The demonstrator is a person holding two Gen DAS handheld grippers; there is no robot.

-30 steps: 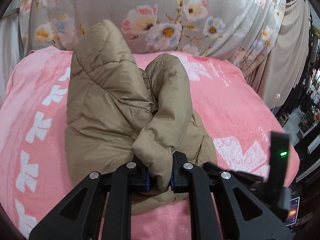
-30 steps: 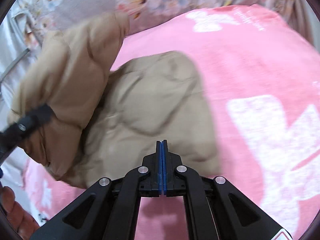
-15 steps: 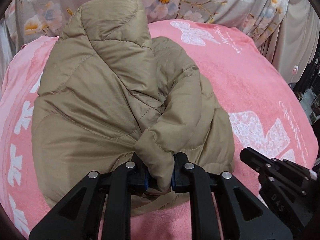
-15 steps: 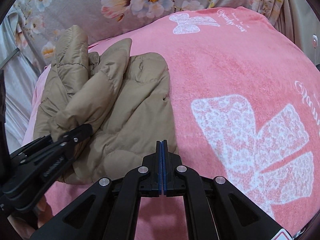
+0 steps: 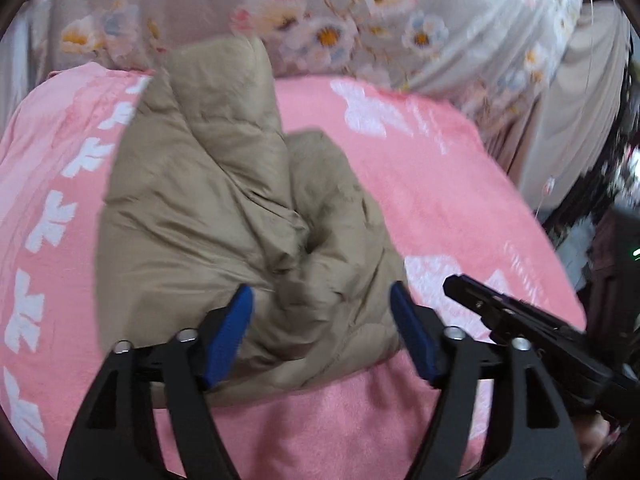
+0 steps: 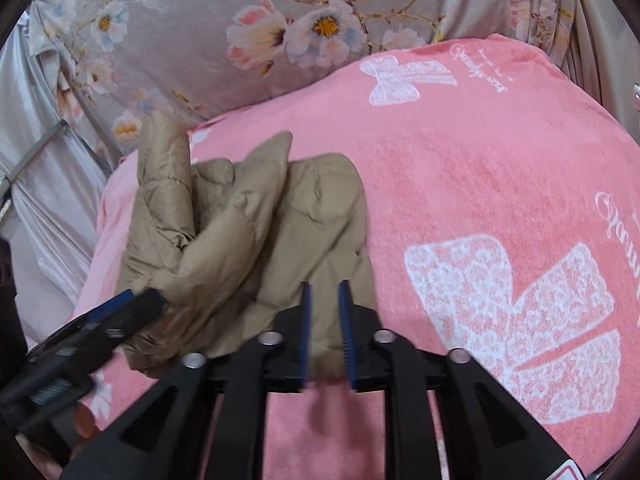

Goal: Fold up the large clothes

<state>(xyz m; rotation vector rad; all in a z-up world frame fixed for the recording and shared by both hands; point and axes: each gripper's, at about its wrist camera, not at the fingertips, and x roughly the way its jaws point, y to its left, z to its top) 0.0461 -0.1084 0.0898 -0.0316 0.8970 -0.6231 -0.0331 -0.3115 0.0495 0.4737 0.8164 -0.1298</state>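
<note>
Release step: the left claw (image 5: 322, 334) has just spread wide off the tan jacket (image 5: 244, 220); the right claw (image 6: 325, 332), newly opening, stands narrow and empty. Next, I judge, regrip the bundle's near edge on the pink blanket (image 6: 460, 168).

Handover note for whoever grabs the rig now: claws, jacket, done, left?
Left claw: jaws have just opened wide, and the tan jacket bulges between the pads but is not pinched.
Right claw: jaws have just been opening, a narrow gap with nothing in it, at the jacket's near edge.
Jacket: a bunched heap on the pink blanket, one part sticking up at the back.
Done: rough gather only.
Left: flatten and fold properly.
</note>
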